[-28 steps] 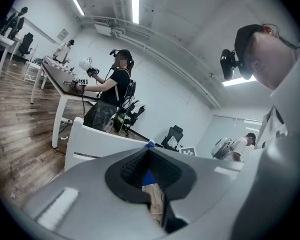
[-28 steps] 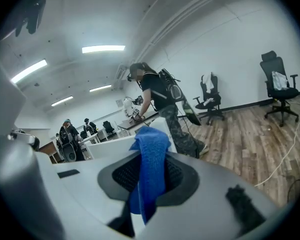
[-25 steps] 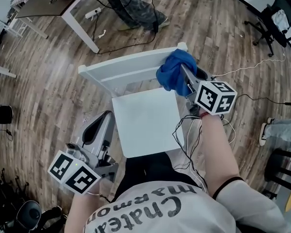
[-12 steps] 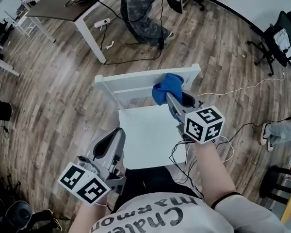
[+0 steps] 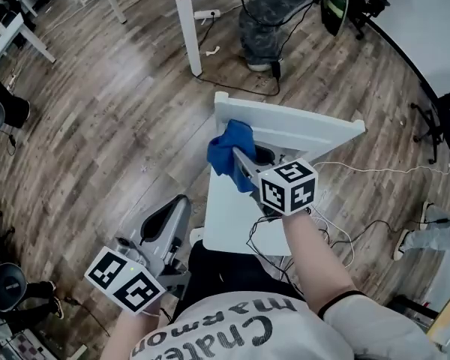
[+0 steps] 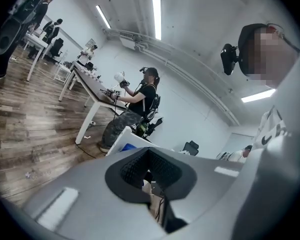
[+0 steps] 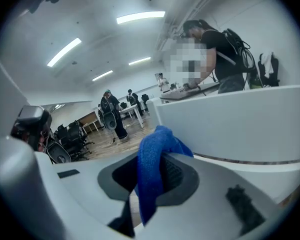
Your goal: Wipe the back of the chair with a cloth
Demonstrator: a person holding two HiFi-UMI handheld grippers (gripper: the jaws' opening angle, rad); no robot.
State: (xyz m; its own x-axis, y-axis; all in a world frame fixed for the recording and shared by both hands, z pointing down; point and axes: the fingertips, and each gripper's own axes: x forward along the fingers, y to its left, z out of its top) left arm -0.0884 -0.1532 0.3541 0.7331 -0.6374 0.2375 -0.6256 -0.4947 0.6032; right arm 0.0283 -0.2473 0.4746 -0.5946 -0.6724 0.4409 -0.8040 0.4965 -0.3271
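A white chair stands in front of me, its back [image 5: 300,130] running across the head view above the white seat [image 5: 232,216]. A blue cloth [image 5: 226,152] is bunched against the back's left end. My right gripper [image 5: 238,160] is shut on the cloth, which hangs between its pads [image 7: 151,176] in the right gripper view, with the chair back [image 7: 240,126] close on the right. My left gripper [image 5: 169,220] hangs low at the left of the seat, jaws together with nothing between them [image 6: 149,171].
A person [image 5: 274,17] stands beyond the chair beside a white-legged table [image 5: 187,28], with cables [image 5: 240,88] on the wood floor. A cable [image 5: 375,167] trails right of the chair. Office chairs [image 5: 446,118] stand at the right edge.
The right gripper has slid the cloth leftward along the chair back, from its right end to its left end. My head view has shifted; the left gripper stays low.
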